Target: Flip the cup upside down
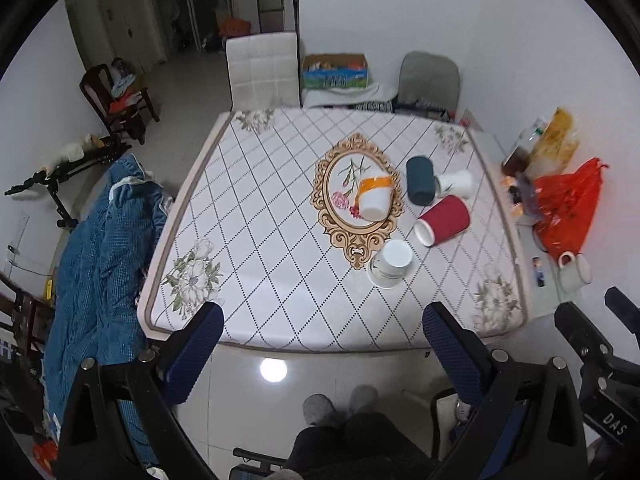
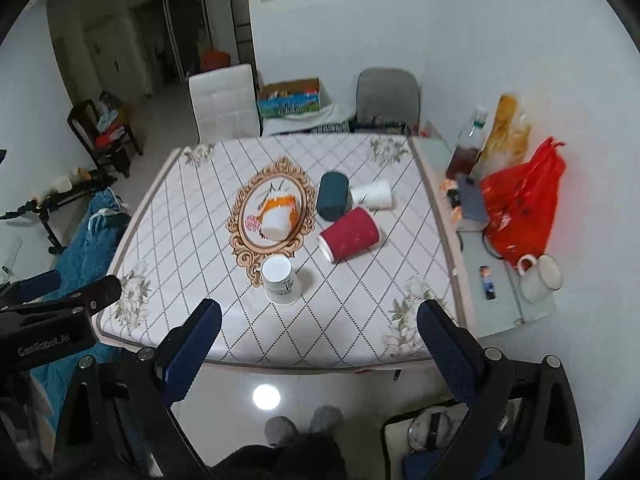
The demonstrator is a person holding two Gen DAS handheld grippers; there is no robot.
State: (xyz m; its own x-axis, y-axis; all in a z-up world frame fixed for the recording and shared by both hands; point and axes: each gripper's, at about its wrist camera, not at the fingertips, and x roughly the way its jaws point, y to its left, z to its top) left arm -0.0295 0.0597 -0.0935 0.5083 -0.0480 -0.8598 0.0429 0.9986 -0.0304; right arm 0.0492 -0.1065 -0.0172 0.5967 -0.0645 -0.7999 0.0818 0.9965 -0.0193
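Several paper cups are on the patterned table (image 1: 256,216) (image 2: 192,240). A white cup (image 1: 391,264) (image 2: 280,280) stands upside down near the front. An orange-and-white cup (image 1: 374,196) (image 2: 278,216), a red cup (image 1: 442,220) (image 2: 350,238), a dark teal cup (image 1: 420,180) (image 2: 333,194) and a white cup (image 1: 456,182) (image 2: 372,194) lie on their sides. My left gripper (image 1: 322,316) and right gripper (image 2: 320,314) are open and empty, held high in front of the table's near edge.
A side shelf (image 2: 496,300) at the right holds a red plastic bag (image 1: 570,208) (image 2: 524,208), a white mug (image 1: 574,270) (image 2: 538,276), a bottle and snacks. A white chair (image 1: 262,68) and grey chair (image 1: 430,76) stand behind. Blue bedding (image 1: 104,248) lies left.
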